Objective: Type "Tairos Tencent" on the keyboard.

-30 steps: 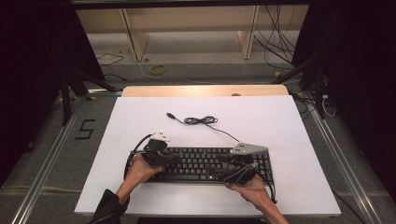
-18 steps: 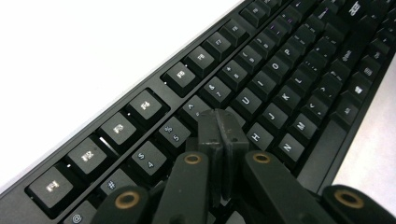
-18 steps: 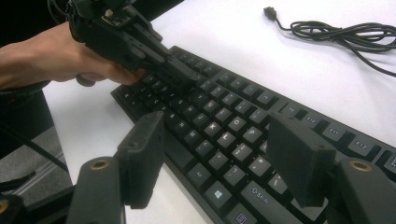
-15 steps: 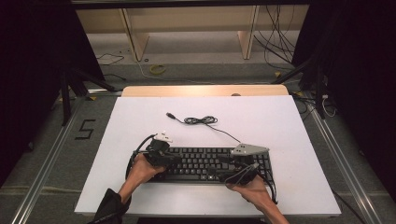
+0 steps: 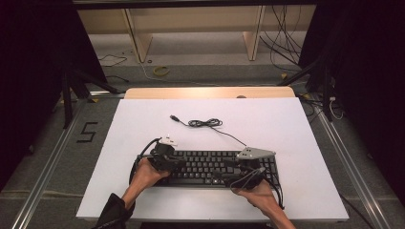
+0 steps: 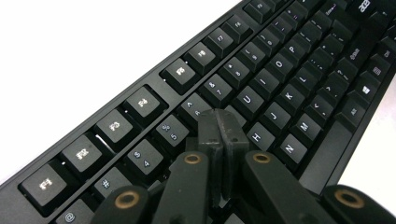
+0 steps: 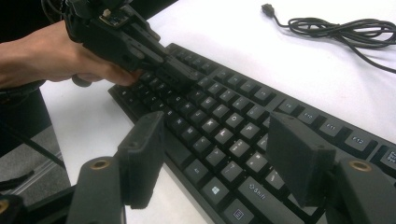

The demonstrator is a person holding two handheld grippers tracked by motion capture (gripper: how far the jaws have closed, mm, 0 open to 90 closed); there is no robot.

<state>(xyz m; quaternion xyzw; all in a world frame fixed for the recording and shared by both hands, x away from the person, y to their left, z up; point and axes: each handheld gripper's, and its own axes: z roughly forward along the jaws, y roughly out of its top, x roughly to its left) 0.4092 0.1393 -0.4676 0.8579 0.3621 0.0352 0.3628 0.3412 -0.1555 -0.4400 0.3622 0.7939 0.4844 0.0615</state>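
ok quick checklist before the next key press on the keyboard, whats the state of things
1. Left gripper jaws shut to make one pressing tip: ok, the two pads meet.
2. Left tip over the keyboard letter keys: ok, it sits near the T and Y keys; whether it presses a key, cannot tell.
3. Right gripper clear of the keys: ok, jaws open with nothing between them, hovering above the keyboard's right end.
4. Keyboard flat on the white table: ok.
5. Keyboard cable out of the way: ok, coiled behind the keyboard, plug lying loose.
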